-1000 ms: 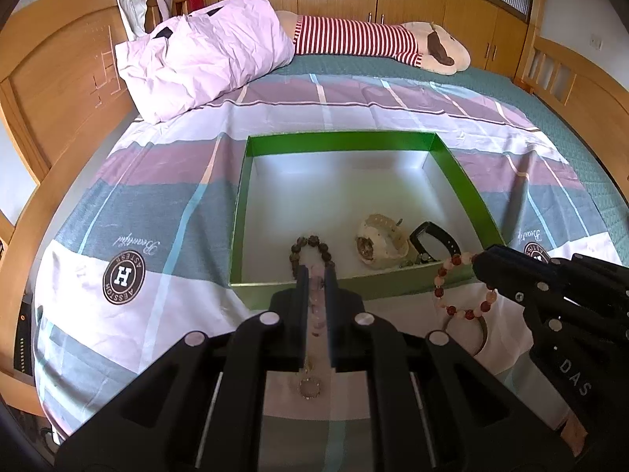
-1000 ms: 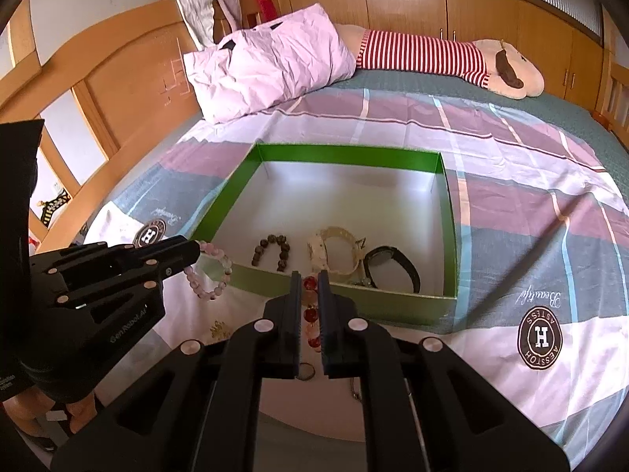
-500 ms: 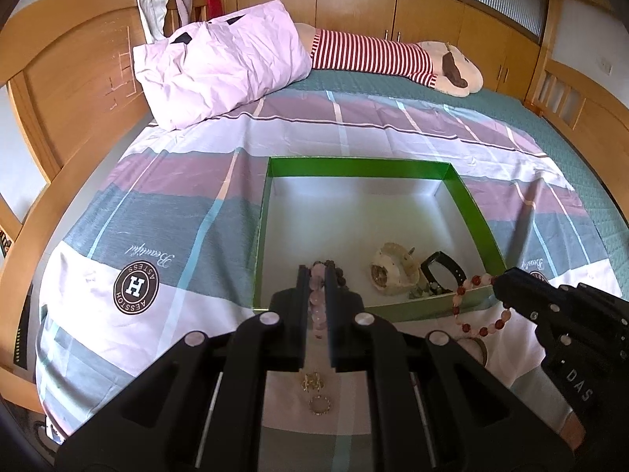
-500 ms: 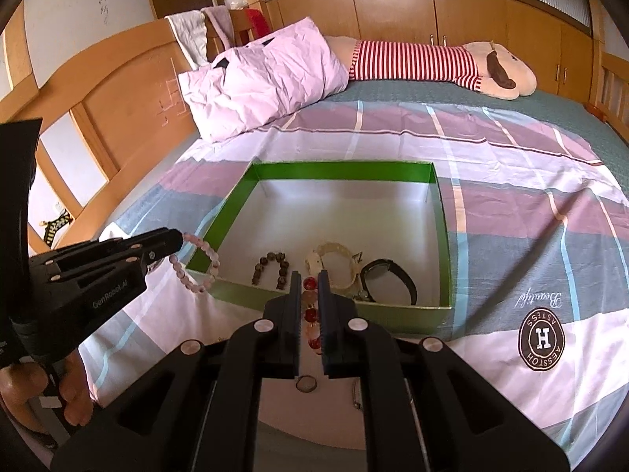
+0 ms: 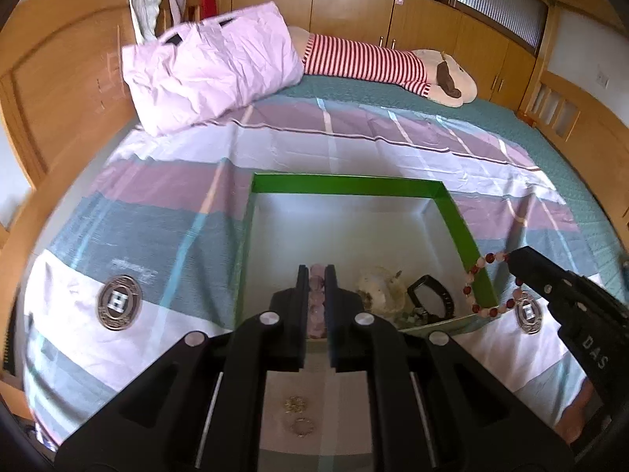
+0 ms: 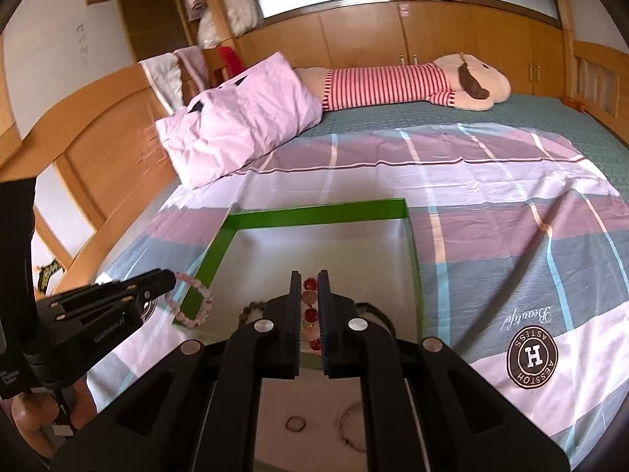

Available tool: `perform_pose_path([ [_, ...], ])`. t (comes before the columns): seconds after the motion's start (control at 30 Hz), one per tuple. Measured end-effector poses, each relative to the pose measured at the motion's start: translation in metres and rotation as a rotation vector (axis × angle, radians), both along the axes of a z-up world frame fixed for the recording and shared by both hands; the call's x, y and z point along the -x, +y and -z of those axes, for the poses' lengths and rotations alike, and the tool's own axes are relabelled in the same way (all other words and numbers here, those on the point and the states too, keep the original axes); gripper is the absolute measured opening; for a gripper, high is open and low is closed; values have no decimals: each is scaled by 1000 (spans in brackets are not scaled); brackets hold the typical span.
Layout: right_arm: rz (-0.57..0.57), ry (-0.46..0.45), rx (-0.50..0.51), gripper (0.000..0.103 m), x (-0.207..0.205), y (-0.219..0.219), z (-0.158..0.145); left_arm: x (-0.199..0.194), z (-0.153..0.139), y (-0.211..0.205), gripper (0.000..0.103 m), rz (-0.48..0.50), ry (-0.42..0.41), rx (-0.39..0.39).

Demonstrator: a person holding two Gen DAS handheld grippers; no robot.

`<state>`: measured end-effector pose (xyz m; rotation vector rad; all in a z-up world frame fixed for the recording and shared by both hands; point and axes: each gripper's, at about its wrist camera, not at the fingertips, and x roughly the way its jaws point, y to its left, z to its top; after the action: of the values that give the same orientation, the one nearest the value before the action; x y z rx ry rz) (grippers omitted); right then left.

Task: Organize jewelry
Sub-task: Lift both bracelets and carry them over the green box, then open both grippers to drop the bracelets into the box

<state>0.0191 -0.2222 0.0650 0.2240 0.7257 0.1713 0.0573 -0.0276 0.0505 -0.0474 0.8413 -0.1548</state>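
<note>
A green-walled box (image 5: pixel 346 185) (image 6: pixel 318 211) with a pale floor lies on the bed. My left gripper (image 5: pixel 315 275) is shut on a pale pink bead bracelet (image 5: pixel 317 303) (image 6: pixel 192 299), held over the box's near left side. My right gripper (image 6: pixel 306 280) is shut on a red and pink bead bracelet (image 6: pixel 310 316) (image 5: pixel 487 287), held over the box's near right wall. In the box lie a cream bracelet (image 5: pixel 379 289), a black band (image 5: pixel 430 299) and a dark bead bracelet (image 6: pixel 249 310).
Small rings (image 5: pixel 300 426) (image 6: pixel 295 424) and a thin bangle (image 6: pixel 350 428) lie on the sheet in front of the box. A pink pillow (image 5: pixel 208 70) and a striped plush toy (image 5: pixel 385 67) lie at the far end. A wooden headboard (image 5: pixel 59 78) runs along the left.
Both grippers have lifted and moved forward with their bracelets, from the sheet in front of the box to over its near edge.
</note>
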Motion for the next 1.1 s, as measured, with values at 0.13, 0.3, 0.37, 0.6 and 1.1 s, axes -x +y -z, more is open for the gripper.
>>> perform_pose_path([
  [0.13,36,28,7,8,-12,-8,12,-11,11,-2,8,-4,37,11],
  [0.3,47,70,33,8,-23,-6,30,-21,26,-8,8,-25,57,-26],
  [0.37,45,90,39,8,-26,-4,38,-24,31,-9,8,-31,66,-40],
  [0.6,39,146,45,12,-31,0,57,-32,46,-8,9,-47,96,-74],
  [1.1,22,122,-12,63,-11,2,36,-15,33,-13,36,-18,54,-85],
])
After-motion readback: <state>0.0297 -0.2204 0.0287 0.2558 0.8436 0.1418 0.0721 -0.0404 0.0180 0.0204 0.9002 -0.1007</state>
